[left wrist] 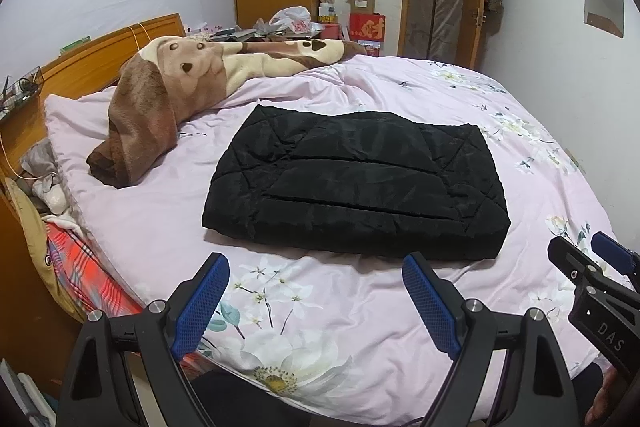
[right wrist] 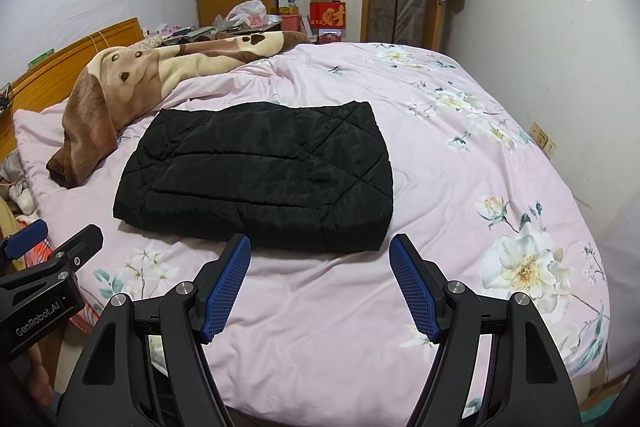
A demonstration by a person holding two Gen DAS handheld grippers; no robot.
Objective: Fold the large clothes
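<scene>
The bed (left wrist: 360, 327) fills most of both views. It is covered by a pink floral quilt (right wrist: 460, 155) that gives a broad, flat work surface, which is likely why the garment is laid here.

A brown and cream plush blanket (left wrist: 160, 99) lies bunched at the far left near the wooden headboard (left wrist: 80, 59). It is near the garment's far left corner but leaves the fold area unobstructed.

The black quilted coat (left wrist: 356, 183) lies at the middle of the bed. It is folded into a compact, thick rectangle with its edges roughly squared; one long edge faces the operator. No sleeve or hem protrudes. Judgement: the fold appears complete or nearly so, and only a final tidy or transfer would remain.

The left gripper (left wrist: 316, 299) hovers over the near edge of the quilt, just short of the coat. Its jaws are spread wide and hold nothing. The blue pads (left wrist: 200, 303) touch neither coat nor quilt.

The right gripper (right wrist: 320, 283) hovers just short of the coat's near edge, towards its right corner. Its jaws are likewise spread wide, empty, and clear of the fabric. Each unit is visible at the edge of the other's view, so the two are held side by side.
</scene>
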